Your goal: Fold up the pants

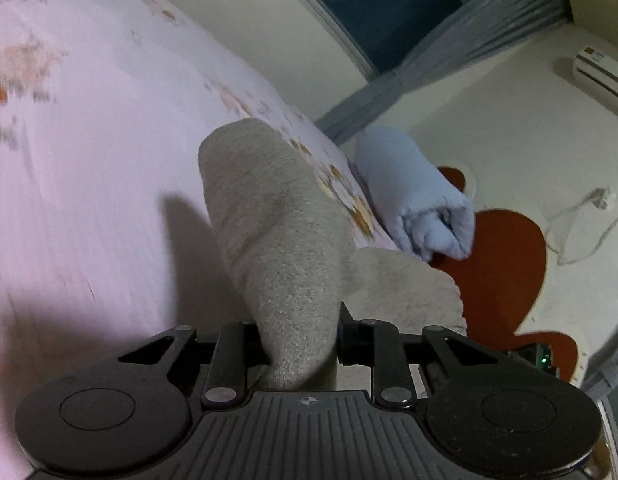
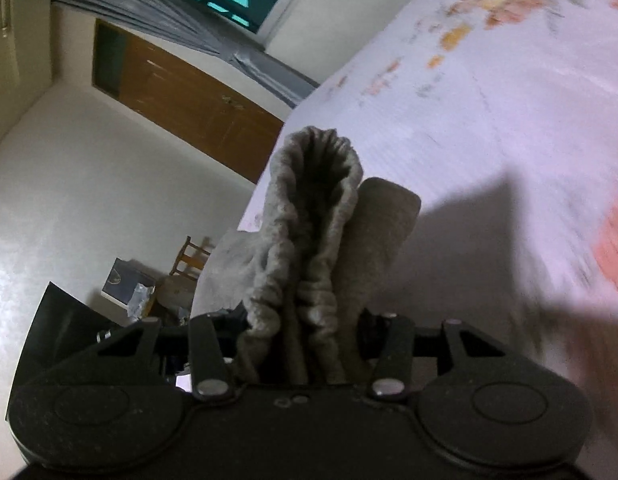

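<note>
The grey knit pants (image 1: 277, 240) hang in the air above the pink floral bed sheet (image 1: 89, 160). My left gripper (image 1: 299, 340) is shut on a smooth fold of the pants. My right gripper (image 2: 305, 340) is shut on the pants' gathered elastic waistband (image 2: 309, 240), which bunches up between the jaws. The sheet also shows in the right wrist view (image 2: 489, 140). The fingertips of both grippers are hidden by the cloth.
A rolled light blue blanket (image 1: 413, 200) lies at the bed's edge by a red-brown headboard (image 1: 497, 280). A wooden wardrobe (image 2: 181, 108), a chair (image 2: 189, 260) and a cluttered side table (image 2: 129, 284) stand off the bed. Windows with grey curtains (image 1: 469, 40) line the wall.
</note>
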`<state>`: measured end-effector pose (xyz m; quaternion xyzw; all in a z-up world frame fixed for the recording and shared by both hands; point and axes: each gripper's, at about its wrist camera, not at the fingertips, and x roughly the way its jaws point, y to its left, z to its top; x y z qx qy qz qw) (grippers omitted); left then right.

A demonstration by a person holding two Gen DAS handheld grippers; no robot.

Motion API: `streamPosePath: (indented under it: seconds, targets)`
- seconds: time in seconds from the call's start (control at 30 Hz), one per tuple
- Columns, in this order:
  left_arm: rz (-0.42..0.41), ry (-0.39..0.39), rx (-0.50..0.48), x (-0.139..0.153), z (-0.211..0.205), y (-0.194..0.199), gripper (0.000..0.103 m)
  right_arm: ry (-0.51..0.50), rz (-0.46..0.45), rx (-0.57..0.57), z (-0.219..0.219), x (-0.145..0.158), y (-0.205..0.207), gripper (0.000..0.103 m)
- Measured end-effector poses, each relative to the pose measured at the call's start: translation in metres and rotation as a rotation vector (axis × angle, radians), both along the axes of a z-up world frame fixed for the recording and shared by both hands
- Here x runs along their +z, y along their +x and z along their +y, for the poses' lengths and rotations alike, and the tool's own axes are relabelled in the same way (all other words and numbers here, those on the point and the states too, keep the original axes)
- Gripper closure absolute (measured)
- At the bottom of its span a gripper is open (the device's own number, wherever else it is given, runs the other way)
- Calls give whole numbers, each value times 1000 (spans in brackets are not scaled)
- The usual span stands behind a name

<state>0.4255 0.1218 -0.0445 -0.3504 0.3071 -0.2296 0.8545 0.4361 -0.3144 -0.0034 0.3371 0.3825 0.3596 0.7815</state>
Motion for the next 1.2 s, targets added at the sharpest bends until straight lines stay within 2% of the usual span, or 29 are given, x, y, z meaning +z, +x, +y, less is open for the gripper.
streamPosePath:
  seconds: [0.2, 0.3, 0.4, 0.47, 0.5, 0.53, 0.6, 0.63, 0.7, 0.73, 0.77, 0.83, 0.9, 0.97, 1.1, 1.2]
  targets:
    - [7, 29, 74, -3, 38, 66, 78, -1, -16, 39, 45, -4, 86, 64]
    - [25, 23, 99, -17, 52, 101, 78, 14, -6, 38, 60, -17, 122, 64]
    - [69, 38, 111, -45, 55, 130, 77, 9, 34, 18, 62, -42, 145, 64]
    - [91, 17, 100, -72, 62, 141, 55, -44, 97, -28, 56, -70, 157, 59]
    - [69, -26, 86, -85, 65, 141, 54, -41, 138, -40, 53, -85, 159, 59]
    - [37, -57, 81, -92, 69, 138, 54, 12, 139, -35, 46, -96, 158, 59]
    - [23, -120, 89, -98, 77, 133, 54, 39, 118, -20, 40, -99, 152, 59]
    - [20, -124, 90, -97, 80, 130, 50, 32, 115, -14, 38, -97, 149, 57]
    - [17, -76, 97, -90, 81, 120, 42, 20, 119, -21, 31, -91, 145, 54]
    - [13, -31, 104, -84, 82, 113, 32, 9, 118, -28, 26, -87, 142, 51]
    - [10, 24, 118, -77, 83, 105, 19, -11, 106, -55, 18, -80, 136, 41]
    - [-7, 155, 165, -58, 80, 82, 0, -36, 103, -164, -3, -66, 121, 31]
    - [-37, 237, 193, -45, 79, 61, 0, -97, 49, -243, -16, -45, 101, 25]
    - [-54, 260, 204, -39, 83, 41, 0, -153, -23, -229, -11, -24, 81, 17]
    - [-33, 310, 308, -33, 74, 23, 0, -255, -72, -191, 26, -7, 73, 19]
    - [-1, 323, 325, -34, 67, 15, 0, -336, -76, -191, 56, -9, 78, 19]
